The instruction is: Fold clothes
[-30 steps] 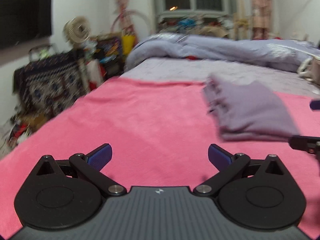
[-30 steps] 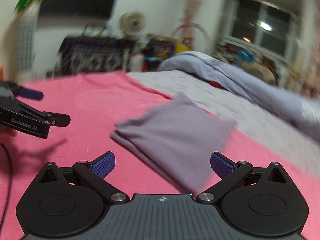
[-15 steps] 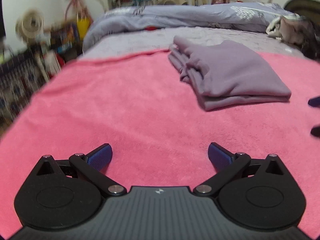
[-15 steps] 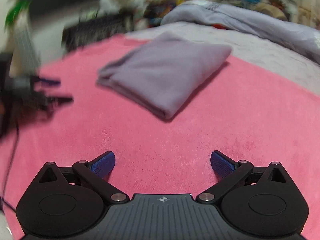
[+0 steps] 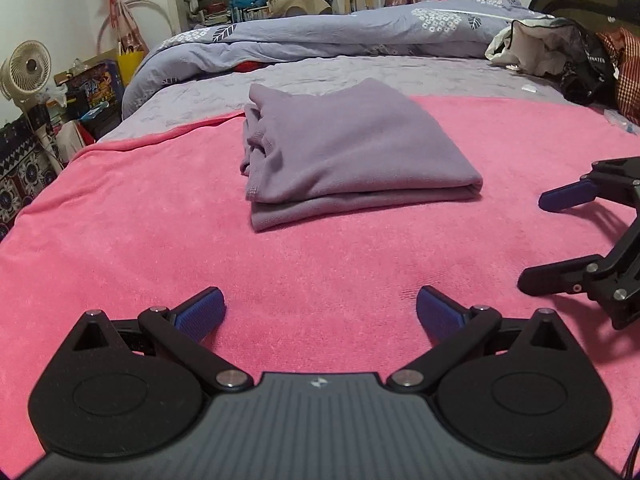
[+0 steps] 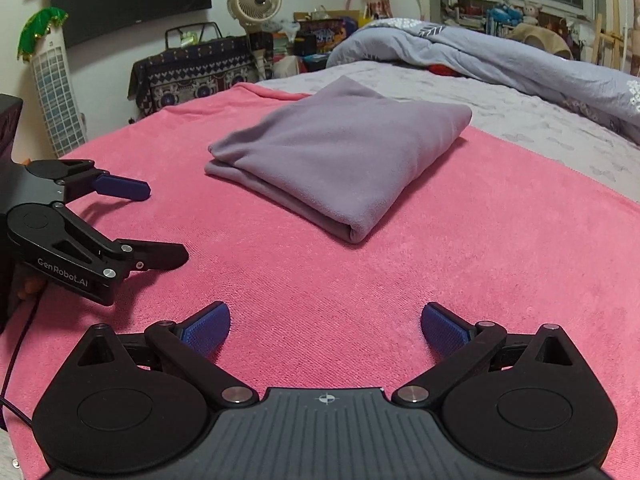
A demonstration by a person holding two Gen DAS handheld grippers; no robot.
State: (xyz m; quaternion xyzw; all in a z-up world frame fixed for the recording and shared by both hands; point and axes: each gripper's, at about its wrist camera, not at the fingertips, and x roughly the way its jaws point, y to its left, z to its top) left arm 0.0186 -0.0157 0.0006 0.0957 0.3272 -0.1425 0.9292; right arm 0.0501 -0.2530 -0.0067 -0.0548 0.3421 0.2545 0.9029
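The lilac garment point(image 5: 352, 148) lies folded in a compact stack on the pink blanket point(image 5: 140, 220) spread over the bed, toward its far side. The left gripper point(image 5: 320, 314) and the right gripper point(image 6: 325, 326) hover near the blanket's near edge, jaws spread wide, holding nothing. The fold looks finished; a good finish would be squaring the loose left edges without dragging the stack. "GenRobot.AI" is printed on the left gripper's side. No other writing reads clearly.
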